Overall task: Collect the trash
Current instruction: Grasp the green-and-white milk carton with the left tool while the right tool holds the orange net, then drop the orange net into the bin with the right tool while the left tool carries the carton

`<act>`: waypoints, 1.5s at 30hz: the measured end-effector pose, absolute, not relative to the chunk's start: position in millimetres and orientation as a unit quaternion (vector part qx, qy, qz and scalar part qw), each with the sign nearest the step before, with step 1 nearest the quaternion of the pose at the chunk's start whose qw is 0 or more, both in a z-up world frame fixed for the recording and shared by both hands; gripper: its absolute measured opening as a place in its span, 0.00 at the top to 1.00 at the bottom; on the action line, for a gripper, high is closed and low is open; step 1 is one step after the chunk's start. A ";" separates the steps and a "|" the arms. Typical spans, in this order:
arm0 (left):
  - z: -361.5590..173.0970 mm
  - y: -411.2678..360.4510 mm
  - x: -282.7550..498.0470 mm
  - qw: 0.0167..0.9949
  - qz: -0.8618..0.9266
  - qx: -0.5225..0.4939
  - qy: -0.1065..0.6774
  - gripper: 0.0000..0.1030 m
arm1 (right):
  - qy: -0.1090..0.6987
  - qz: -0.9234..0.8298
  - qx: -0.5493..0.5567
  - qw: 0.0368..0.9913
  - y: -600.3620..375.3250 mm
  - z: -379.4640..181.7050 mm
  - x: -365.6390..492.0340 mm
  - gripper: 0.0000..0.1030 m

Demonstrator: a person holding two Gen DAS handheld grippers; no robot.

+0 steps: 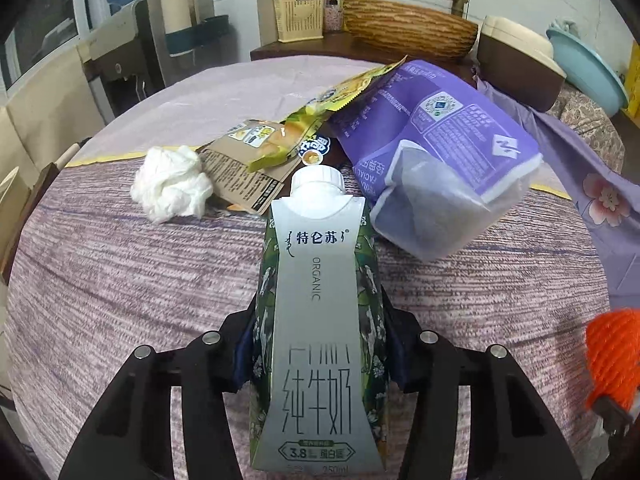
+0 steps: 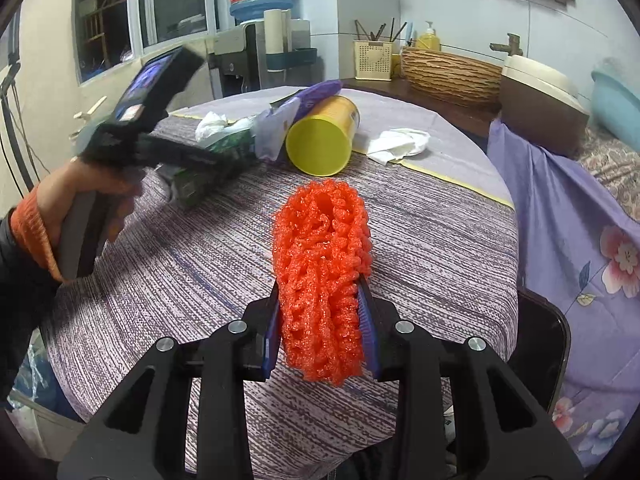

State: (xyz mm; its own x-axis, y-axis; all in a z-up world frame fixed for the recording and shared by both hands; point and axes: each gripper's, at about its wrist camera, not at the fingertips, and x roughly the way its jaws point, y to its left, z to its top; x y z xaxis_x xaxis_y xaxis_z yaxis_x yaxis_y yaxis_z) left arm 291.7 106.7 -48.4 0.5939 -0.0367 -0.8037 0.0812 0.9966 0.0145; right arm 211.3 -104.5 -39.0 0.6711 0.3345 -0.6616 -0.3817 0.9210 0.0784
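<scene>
My left gripper clamps the milk carton, crumpled tissue ahead-left; my right gripper clamps the orange foam net.

Table: coarse woven cloth, matt, purple-white streaked. Milk carton: coated paperboard with a satin silver panel and smooth white plastic cap. Foam net: orange plastic mesh, rough, faintly glistening. Tissue wad: crumpled white paper, matt. Tissue pack: glossy purple plastic film. Yellow can: smooth plastic end. Left claw and right claw: matt black plastic, bright metal pins
</scene>
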 end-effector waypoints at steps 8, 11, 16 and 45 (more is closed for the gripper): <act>-30.8 114.3 226.3 0.915 -0.047 -0.016 0.401 0.51 | 0.347 0.197 -0.002 0.917 -122.9 -46.1 206.0 0.67; -26.5 106.4 205.6 0.923 -0.050 -0.015 0.382 0.51 | 0.345 0.193 0.008 0.918 -130.1 -48.8 203.2 0.67; -22.4 79.6 177.3 0.927 -0.079 -0.009 0.366 0.51 | 0.336 0.178 0.027 0.925 -145.9 -50.0 195.6 0.67; -35.7 -145.4 154.2 0.885 -0.303 0.032 0.353 0.51 | 0.439 -0.027 0.098 0.893 -336.8 -172.5 235.6 0.63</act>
State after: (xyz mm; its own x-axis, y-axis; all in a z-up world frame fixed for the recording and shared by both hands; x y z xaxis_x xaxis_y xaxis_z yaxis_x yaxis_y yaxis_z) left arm 154.2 -145.4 -35.7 0.5668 -0.5134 -0.6443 0.5586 0.8143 -0.1575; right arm 235.6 -336.8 -172.5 0.6128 0.0375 -0.7894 0.1347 0.9793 0.1511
